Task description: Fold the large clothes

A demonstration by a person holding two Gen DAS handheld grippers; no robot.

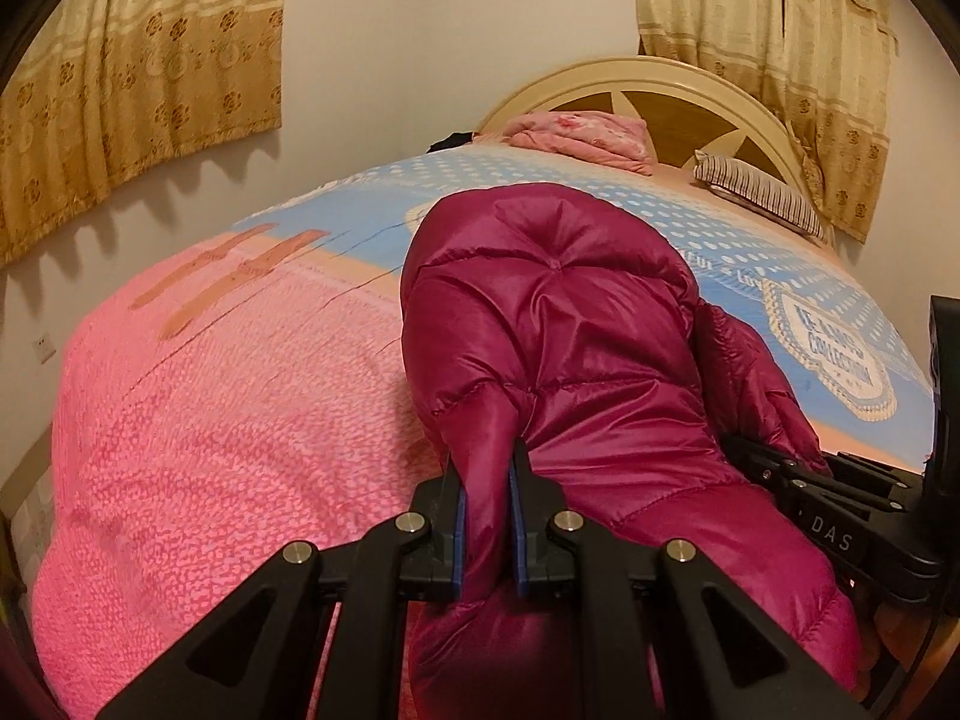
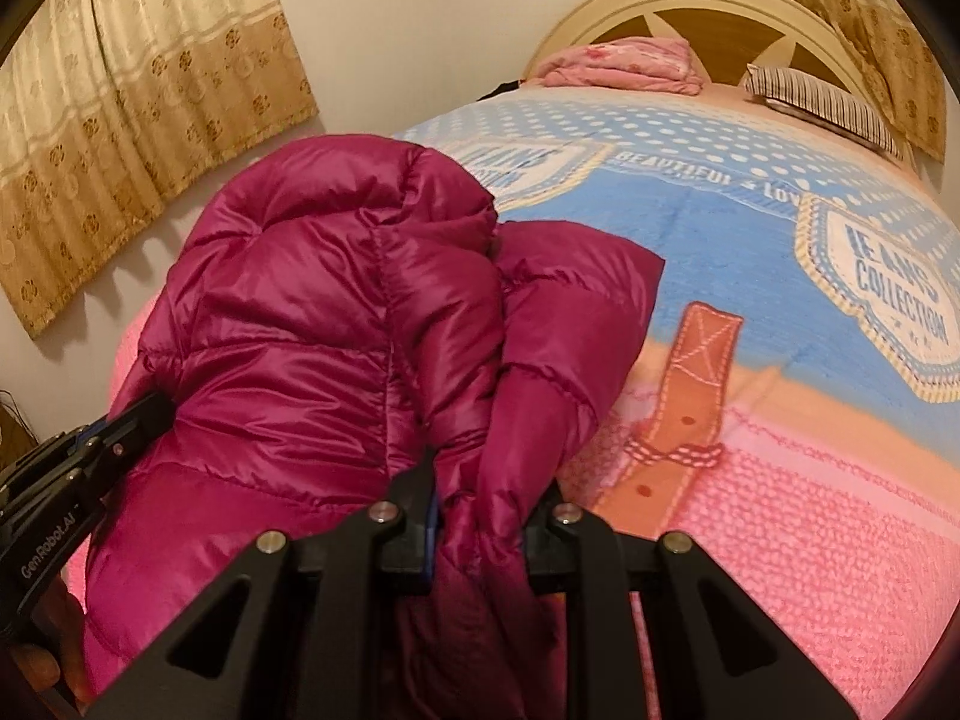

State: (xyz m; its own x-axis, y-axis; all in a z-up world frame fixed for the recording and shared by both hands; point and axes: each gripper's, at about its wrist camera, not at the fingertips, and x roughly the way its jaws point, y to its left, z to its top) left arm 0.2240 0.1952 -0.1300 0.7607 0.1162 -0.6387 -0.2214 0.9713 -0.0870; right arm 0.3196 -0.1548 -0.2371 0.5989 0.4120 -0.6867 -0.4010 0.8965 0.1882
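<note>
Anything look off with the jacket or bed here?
Nothing damaged or spilled. The magenta puffer jacket is bunched up, not flat, on the bedspread, pinched by the left gripper and right gripper. That suits mid-fold.

Your left gripper (image 1: 487, 483) pinches a fold of the magenta puffer jacket (image 1: 564, 324) between its blue-padded fingers (image 1: 518, 534). The jacket lies heaped on the bed's pink and blue blanket (image 1: 228, 420), stretching away from you toward the headboard (image 1: 654, 90). Your right gripper (image 1: 798, 480) shows at the right edge, touching the jacket's sleeve. A folded pink quilt (image 1: 585, 135) and a striped pillow (image 1: 759, 192) sit near the headboard, with curtains (image 1: 144, 84) on the wall.
</note>
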